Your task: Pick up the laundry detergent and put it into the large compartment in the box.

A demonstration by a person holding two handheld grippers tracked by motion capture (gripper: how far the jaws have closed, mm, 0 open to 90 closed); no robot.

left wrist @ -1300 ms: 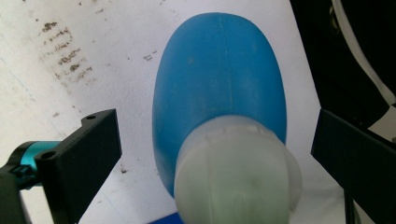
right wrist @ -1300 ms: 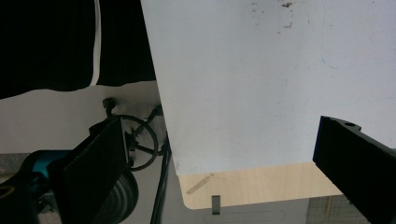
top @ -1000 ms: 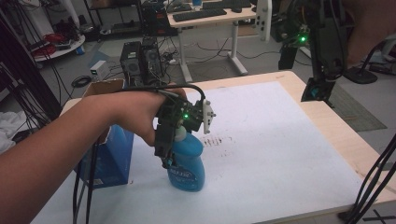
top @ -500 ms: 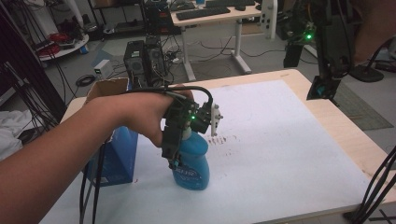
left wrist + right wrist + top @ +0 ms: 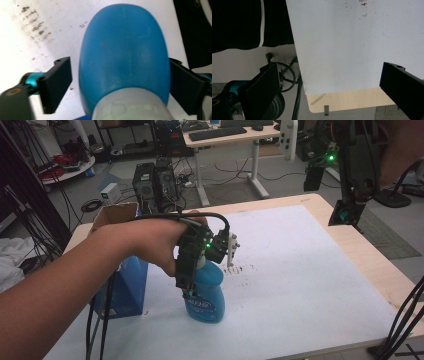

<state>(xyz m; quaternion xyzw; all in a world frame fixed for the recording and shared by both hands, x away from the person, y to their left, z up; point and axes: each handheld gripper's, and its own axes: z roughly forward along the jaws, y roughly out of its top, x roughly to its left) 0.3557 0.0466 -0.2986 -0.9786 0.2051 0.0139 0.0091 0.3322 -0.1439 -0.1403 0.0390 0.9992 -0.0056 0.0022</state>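
Spray bottle (image 5: 125,50): blue plastic, smooth, semi-gloss body with a faint mould seam; pale grey collar at the neck.
Left gripper (image 5: 120,82): matt black plastic jaws, teal anodised-looking metal fittings behind them.
Right gripper (image 5: 332,87): matt black jaws of the same make.
Counter (image 5: 370,265): pale wood, matt, light grain at the edges.
White sheet (image 5: 300,275): paper-like, matt, smooth, marked with brown specks.
Box (image 5: 125,280): brown cardboard flaps, printed blue sides with slight sheen.
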